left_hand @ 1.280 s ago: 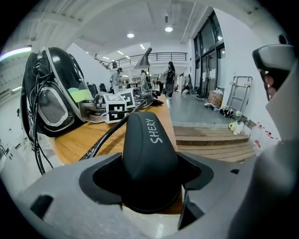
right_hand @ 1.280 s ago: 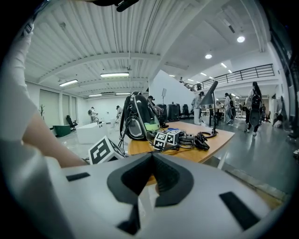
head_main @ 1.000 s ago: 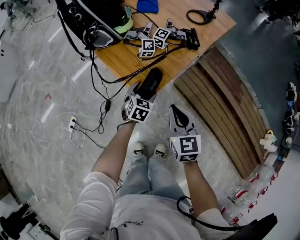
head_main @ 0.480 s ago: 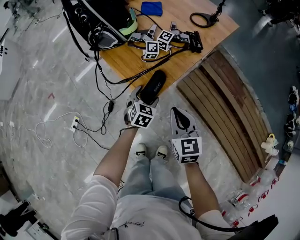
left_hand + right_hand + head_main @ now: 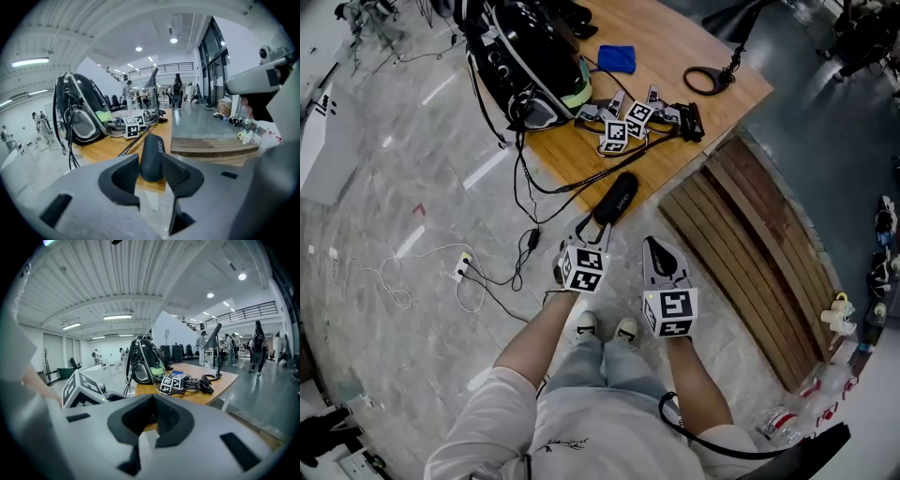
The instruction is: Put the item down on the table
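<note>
Left gripper view: your left gripper's (image 5: 151,185) jaws are closing on nothing. The black foam slipper (image 5: 152,154) lies just ahead on the wooden table (image 5: 103,147), so the put-down looks done. Your right gripper (image 5: 151,420) alongside has its jaws together, empty.

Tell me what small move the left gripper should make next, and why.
Probably draw the left gripper straight back from the table. The black item already lies on the wooden top, its near end at the edge, between the jaws, which are closing. Whether the pads touch it I cannot tell; backing off should avoid dragging it off.
</note>
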Available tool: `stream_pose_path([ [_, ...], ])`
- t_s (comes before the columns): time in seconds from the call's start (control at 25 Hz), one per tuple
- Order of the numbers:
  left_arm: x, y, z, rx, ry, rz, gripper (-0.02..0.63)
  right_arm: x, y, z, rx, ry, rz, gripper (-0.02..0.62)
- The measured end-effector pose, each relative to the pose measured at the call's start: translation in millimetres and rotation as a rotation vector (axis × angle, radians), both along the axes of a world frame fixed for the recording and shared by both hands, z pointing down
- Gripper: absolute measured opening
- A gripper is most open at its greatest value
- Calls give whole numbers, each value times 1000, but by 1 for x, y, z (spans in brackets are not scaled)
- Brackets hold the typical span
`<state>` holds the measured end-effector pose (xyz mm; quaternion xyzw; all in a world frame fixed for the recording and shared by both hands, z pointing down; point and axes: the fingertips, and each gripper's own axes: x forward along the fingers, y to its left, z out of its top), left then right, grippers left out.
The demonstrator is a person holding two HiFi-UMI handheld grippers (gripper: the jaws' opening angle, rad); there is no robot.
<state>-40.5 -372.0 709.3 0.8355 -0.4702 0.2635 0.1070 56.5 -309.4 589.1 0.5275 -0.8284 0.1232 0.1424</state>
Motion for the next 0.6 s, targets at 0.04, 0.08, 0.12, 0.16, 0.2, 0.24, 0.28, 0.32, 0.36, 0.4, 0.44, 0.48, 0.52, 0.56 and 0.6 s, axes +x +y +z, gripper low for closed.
stream_pose_path([
  [0.04, -2, 4, -12, 17, 6, -9, 133, -3, 4, -7, 8, 4, -14, 5],
  [0.08, -3, 7, -25, 39, 7, -14, 89, -5, 6, -15, 18, 7, -28, 5],
  [0.12, -4, 10, -40, 62, 6, -16, 40, -6, 8, -22, 25, 10, -40, 5],
  [0.16, -4, 15, -54, 82, 6, -16, 6, -7, 11, -29, 25, 12, -51, 5],
  [0.2, -4, 20, -69, 98, 9, -16, 6, -7, 16, -34, 19, 17, -62, 5],
  [0.24, -5, 28, -83, 109, 15, -17, 6, -8, 22, -38, 13, 26, -75, 5],
  [0.28, -7, 36, -97, 117, 25, -20, 6, -10, 29, -42, 9, 37, -87, 5],
  [0.32, -9, 46, -111, 121, 42, -24, 6, -11, 36, -45, 7, 45, -98, 5],
  [0.36, -10, 57, -125, 123, 65, -25, 6, -12, 44, -49, 1, 45, -105, 5],
  [0.4, -9, 69, -138, 126, 93, -24, 6, -11, 53, -52, -9, 37, -108, 3],
  [0.44, -9, 81, -152, 132, 120, -22, 6, -11, 60, -56, -21, 21, -108, 3],
  [0.48, -8, 92, -165, 145, 142, -21, 6, -10, 67, -59, -34, -1, -106, 3],
  [0.52, -9, 102, -176, 160, 157, -24, 6, -10, 72, -63, -43, -26, -101, 3],
  [0.56, -10, 110, -185, 174, 166, -32, 6, -10, 76, -68, -44, -47, -96, 3],
  [0.6, -13, 118, -190, 182, 173, -45, 6, -11, 80, -72, -40, -65, -91, 3],
])
